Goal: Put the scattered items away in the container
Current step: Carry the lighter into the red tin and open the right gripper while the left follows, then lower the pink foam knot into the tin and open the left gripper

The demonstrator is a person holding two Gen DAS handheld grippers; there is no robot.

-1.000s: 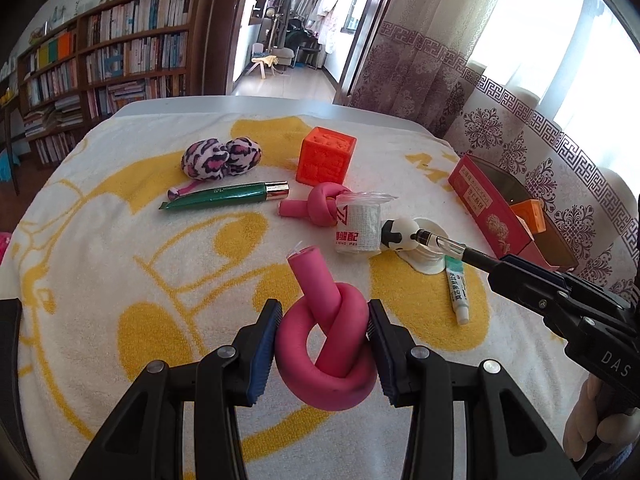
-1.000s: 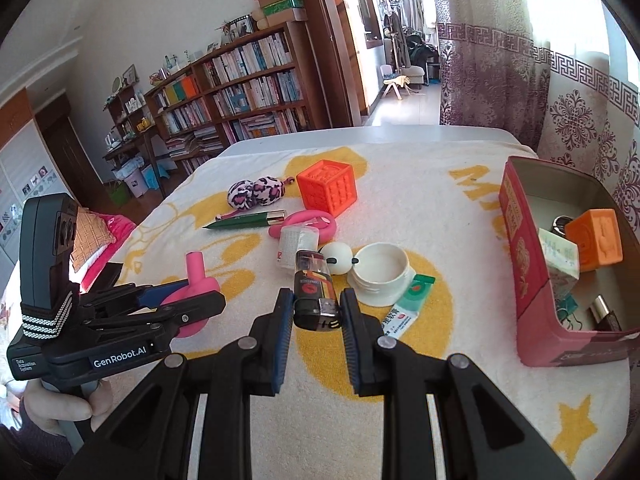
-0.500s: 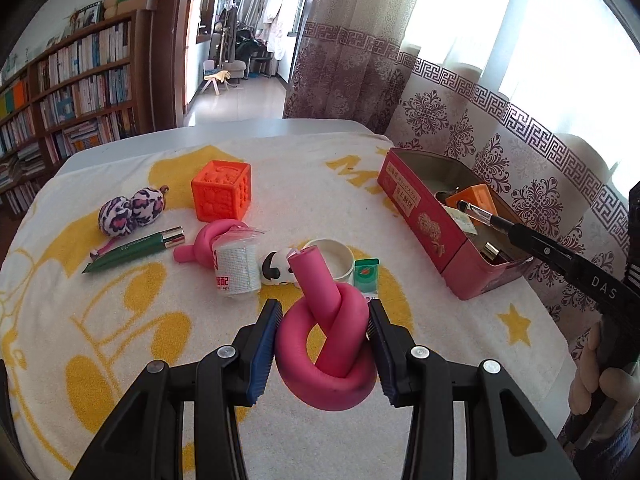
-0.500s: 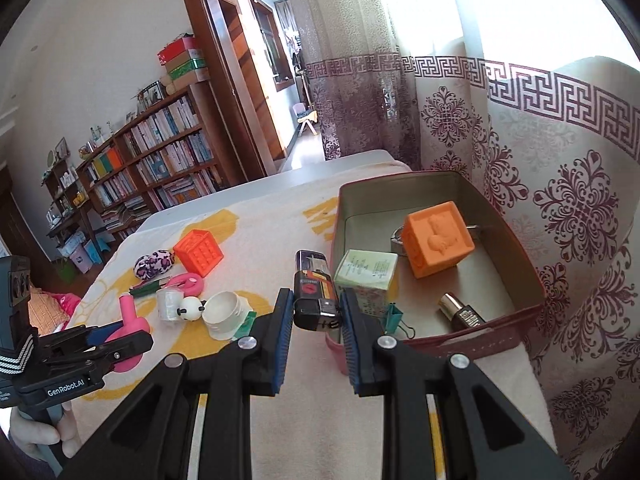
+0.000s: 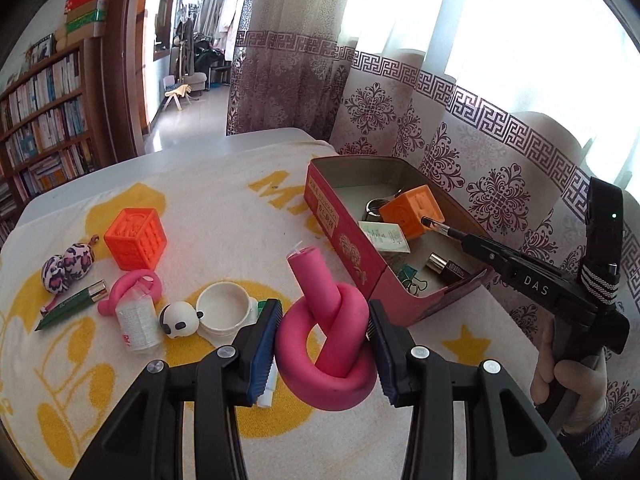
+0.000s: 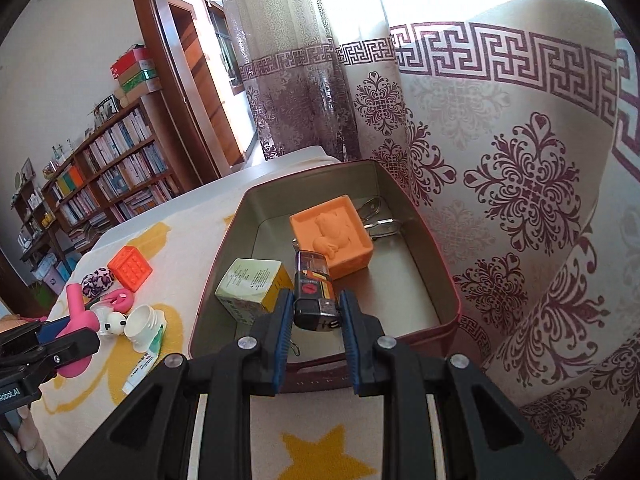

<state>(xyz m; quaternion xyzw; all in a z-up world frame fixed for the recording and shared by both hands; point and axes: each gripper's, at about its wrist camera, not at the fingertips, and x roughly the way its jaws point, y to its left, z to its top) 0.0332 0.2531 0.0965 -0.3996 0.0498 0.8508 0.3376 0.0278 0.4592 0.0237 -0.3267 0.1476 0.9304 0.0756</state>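
In the left wrist view, the left gripper point(image 5: 324, 344) was clamped on a knotted pink foam tube point(image 5: 326, 340) above the yellow-patterned towel point(image 5: 224, 208); the red tin point(image 5: 360, 256) stood just to the right, holding an orange cube point(image 5: 412, 210); a panda toy point(image 5: 179, 320) and a white cup point(image 5: 224, 312) lay near left. In the right wrist view, the right gripper point(image 6: 314, 316) was clamped on a lighter point(image 6: 314, 294) over the tin's near end point(image 6: 320, 364); inside sat a green box point(image 6: 252, 286) on the left.

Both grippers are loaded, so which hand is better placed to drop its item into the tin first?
Right. The right gripper holds the lighter over the tin; the left gripper holds the pink knot short of it.
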